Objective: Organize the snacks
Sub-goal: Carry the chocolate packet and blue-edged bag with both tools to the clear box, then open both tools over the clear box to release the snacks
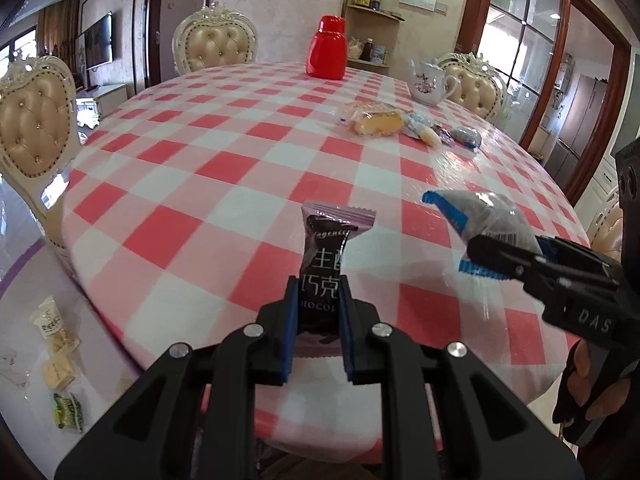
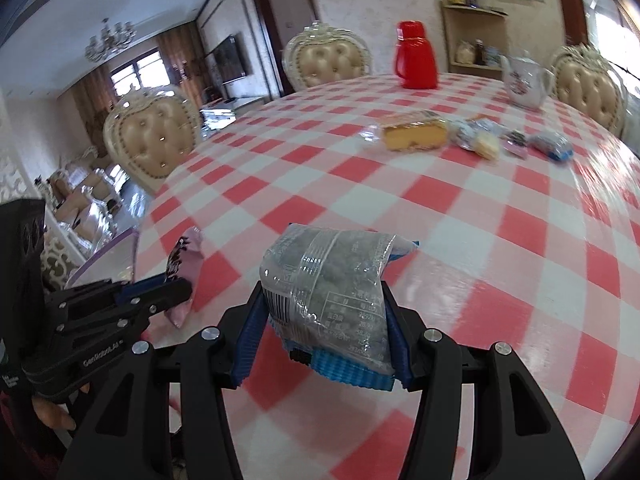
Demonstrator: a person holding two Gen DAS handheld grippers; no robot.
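Mid-carry step: left tool point(image 1: 318, 322) clamped on chocolate point(image 1: 326, 268), right tool point(image 2: 326, 328) clamped on grey pack point(image 2: 330, 280), both held over near bench point(image 1: 224, 168) edge. Next: needed moving toward snack pile point(image 1: 408, 124) near teapot point(image 1: 430, 82), then releasing there.

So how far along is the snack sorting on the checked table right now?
Done: a row of snacks already lies gathered at the far side of the checked table, near the teapot. In hand: the left gripper is shut on a chocolate packet and the right gripper on a blue-edged grey packet, both above the table. Left: adding these two, plus several packets on the floor.
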